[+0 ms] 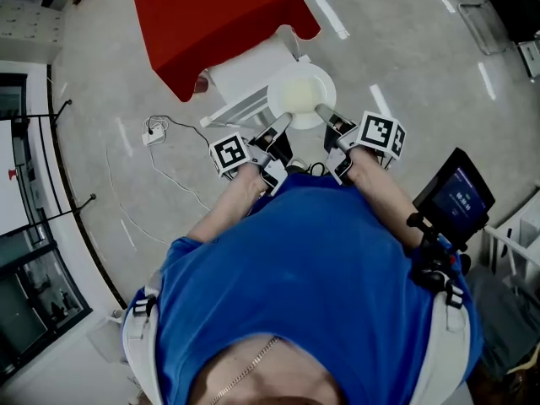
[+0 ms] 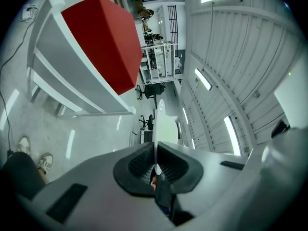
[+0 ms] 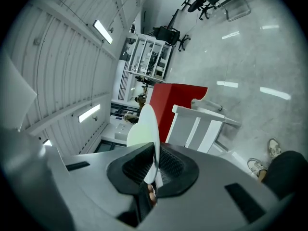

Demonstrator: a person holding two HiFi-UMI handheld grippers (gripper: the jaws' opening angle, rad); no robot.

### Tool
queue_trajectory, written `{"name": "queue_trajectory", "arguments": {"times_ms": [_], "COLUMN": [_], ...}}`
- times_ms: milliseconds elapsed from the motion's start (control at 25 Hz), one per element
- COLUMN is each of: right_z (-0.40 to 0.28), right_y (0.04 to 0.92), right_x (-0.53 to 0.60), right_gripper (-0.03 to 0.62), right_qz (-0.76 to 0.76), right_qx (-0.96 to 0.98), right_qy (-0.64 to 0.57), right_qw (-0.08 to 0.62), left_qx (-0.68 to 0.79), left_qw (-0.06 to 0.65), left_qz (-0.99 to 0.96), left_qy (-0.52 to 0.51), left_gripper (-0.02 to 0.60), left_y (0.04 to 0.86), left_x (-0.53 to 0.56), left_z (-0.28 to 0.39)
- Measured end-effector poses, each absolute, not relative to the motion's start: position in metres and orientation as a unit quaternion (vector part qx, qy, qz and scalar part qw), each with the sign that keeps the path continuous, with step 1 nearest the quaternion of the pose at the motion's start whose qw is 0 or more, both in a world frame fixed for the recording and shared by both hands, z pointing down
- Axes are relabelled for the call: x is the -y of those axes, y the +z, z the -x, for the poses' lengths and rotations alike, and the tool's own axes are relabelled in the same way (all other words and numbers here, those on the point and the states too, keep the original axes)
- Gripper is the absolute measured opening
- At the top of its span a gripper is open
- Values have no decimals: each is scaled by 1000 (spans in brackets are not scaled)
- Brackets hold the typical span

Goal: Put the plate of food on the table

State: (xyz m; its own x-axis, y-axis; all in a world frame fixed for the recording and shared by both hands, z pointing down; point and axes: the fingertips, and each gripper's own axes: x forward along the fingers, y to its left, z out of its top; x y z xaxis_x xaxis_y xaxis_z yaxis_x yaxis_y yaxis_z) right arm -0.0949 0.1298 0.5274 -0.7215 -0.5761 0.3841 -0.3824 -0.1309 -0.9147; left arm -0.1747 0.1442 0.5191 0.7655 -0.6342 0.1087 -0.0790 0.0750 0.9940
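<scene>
The person's blue shirt [image 1: 321,260] fills the near part of the head view, with both forearms reaching forward from it. A dark screen [image 1: 456,197] on a black bracket sits at the person's right side.

The left hand-held gripper [image 1: 283,123] is clamped on the near-left rim of the white plate [image 1: 301,91]. Its own view shows the rim as a thin edge pinched between the two dark pads. The right hand-held gripper [image 1: 322,110] is clamped in the same way on the near-right rim, and its view also shows the plate edge squeezed between its pads.

The plate is held in the air between the two grippers, roughly level. Its inside is pale yellowish, and what lies on it cannot be made out. It hangs over a white slatted frame [image 1: 245,78], just off the near edge of the red counter [image 1: 215,15] and close to that edge's right corner. It does not touch the counter.

Out on the grey floor [image 1: 405,66], to the left, a thin cable [image 1: 173,171] runs from a small white power strip [image 1: 152,133].
</scene>
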Motion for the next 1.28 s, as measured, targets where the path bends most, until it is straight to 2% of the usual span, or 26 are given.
{"name": "queue_trajectory", "arguments": {"times_ms": [600,1280], "right_z": [90,76], "right_y": [522,522], "right_x": [-136,-115], "right_gripper": [18,17], "right_qz": [402,384], "right_qx": [-643,-660], "right_qy": [-643,-639], "right_qw": [106,92], "left_qx": [241,274], "left_qw": [684,674], "left_qz": [-661,-655], "left_qy": [-195,-205], "left_gripper": [17,17], "left_y": [519,522], "left_x": [-146,-132], "left_z": [172,160]}}
